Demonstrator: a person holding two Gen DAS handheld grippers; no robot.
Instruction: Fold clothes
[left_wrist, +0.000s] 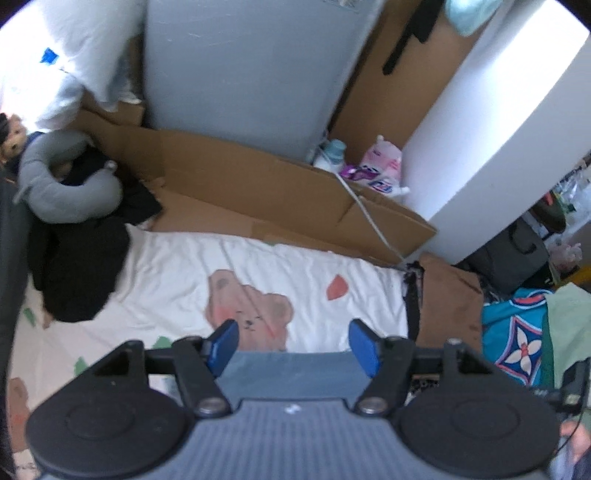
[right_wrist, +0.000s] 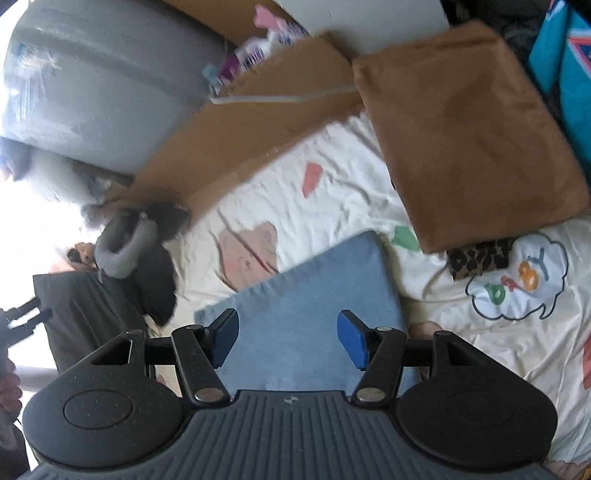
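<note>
Both grippers, left (left_wrist: 293, 345) and right (right_wrist: 288, 339), hang wide and empty above the folded blue cloth (right_wrist: 314, 306); brown cloth (right_wrist: 469, 136) lies at two o'clock, likely stacked aside as finished.

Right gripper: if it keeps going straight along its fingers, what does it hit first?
Most likely the folded blue cloth on the bedsheet. The right gripper is open with nothing between its fingers, and the cloth fills the view ahead. Depth is unclear, so the gap can't be judged.
</note>
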